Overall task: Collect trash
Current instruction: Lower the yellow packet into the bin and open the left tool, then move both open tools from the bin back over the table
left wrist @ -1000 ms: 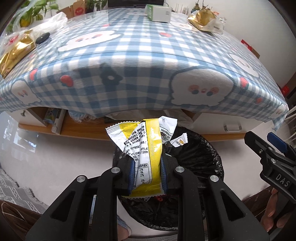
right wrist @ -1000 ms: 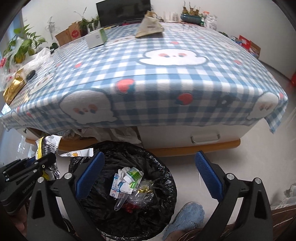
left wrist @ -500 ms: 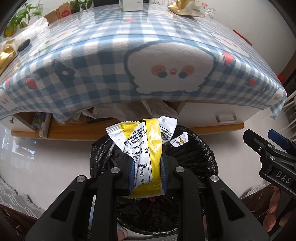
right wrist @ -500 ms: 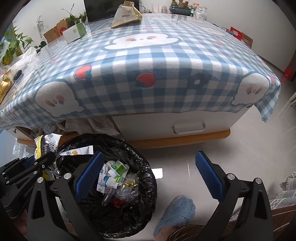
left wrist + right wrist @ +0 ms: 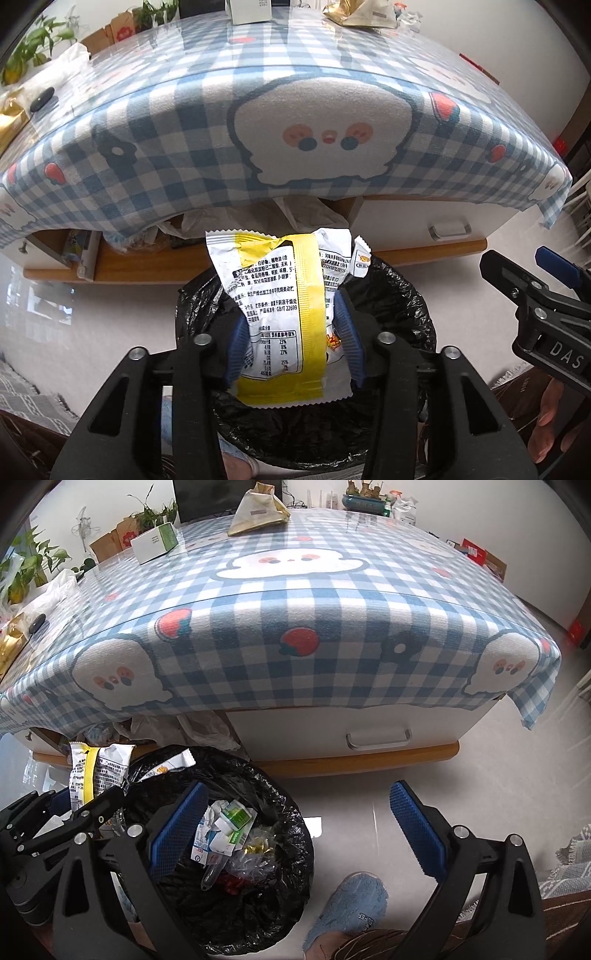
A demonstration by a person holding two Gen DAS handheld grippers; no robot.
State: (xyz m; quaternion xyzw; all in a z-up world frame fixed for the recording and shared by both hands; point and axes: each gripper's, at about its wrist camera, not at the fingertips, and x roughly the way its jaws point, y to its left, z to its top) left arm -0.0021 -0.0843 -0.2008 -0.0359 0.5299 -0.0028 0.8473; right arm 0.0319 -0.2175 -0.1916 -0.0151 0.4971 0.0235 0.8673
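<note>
My left gripper [image 5: 293,341] holds a crumpled white and yellow snack wrapper [image 5: 280,314] over the black-lined trash bin [image 5: 399,295]. Its jaws stand a little wider than before but still touch the wrapper's sides. The same wrapper [image 5: 92,771] shows at the left in the right wrist view, above the bin [image 5: 266,775], which holds cartons and plastic scraps [image 5: 229,823]. My right gripper [image 5: 295,823] is open and empty, hovering over the bin's right rim and the floor.
A low table with a blue checked cloth [image 5: 314,627] stands just behind the bin, its drawer handle [image 5: 378,738] facing me. A green-white box [image 5: 155,542] and a paper bag [image 5: 258,513] lie on it. A blue slipper [image 5: 351,904] is on the floor.
Both grippers moved right along the table front, bringing the bin under the wrapper. My left jaws have spread slightly and the wrapper has slipped a little lower.
</note>
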